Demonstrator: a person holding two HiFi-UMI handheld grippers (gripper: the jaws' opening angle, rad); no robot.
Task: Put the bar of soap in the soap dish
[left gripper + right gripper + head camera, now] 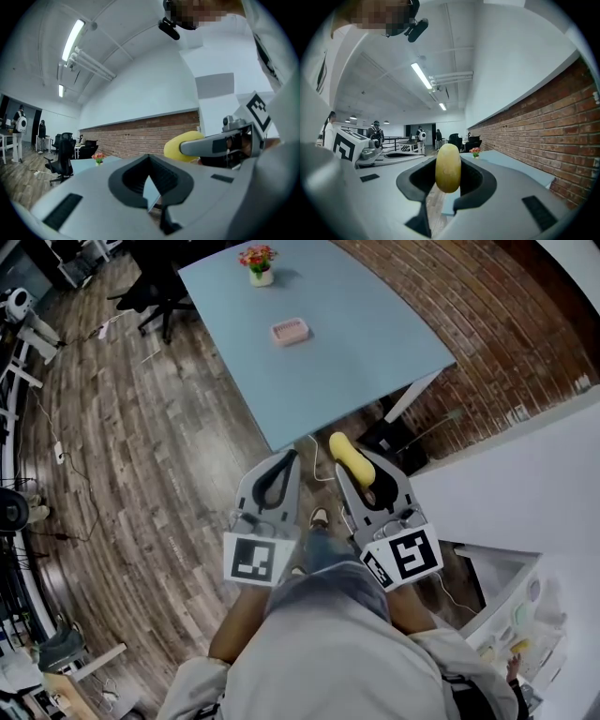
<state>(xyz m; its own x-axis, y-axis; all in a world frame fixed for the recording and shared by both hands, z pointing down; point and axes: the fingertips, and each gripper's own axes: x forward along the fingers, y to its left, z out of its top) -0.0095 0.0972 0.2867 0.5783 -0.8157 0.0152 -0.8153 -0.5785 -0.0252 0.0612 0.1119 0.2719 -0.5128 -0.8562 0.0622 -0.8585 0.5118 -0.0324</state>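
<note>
The right hand-held gripper (360, 468) is clamped on the bar of soap (349, 454), a smooth yellow oval that stands on end between the jaws and pokes out past their tips. In the right gripper view the pads press on its two sides. The left hand-held gripper (287, 461) is just beside it, both held level in front of the person; its jaws are together at the tips with nothing between them, leaving only the dark loop behind the pads.

The soap is in the air above the wooden floor (159, 446), just short of the near corner of the light blue surface (375, 352). The pink soap dish (290, 331) sits on that surface, well apart from the soap, and beyond it, near the far edge, stands a small white pot of flowers (259, 265). A brick wall (487, 324) runs along the surface's right side.

The print on show is the black-and-white square marker on the left cube (257, 559) and on the right cube (405, 557): blocky patterns, not letters
</note>
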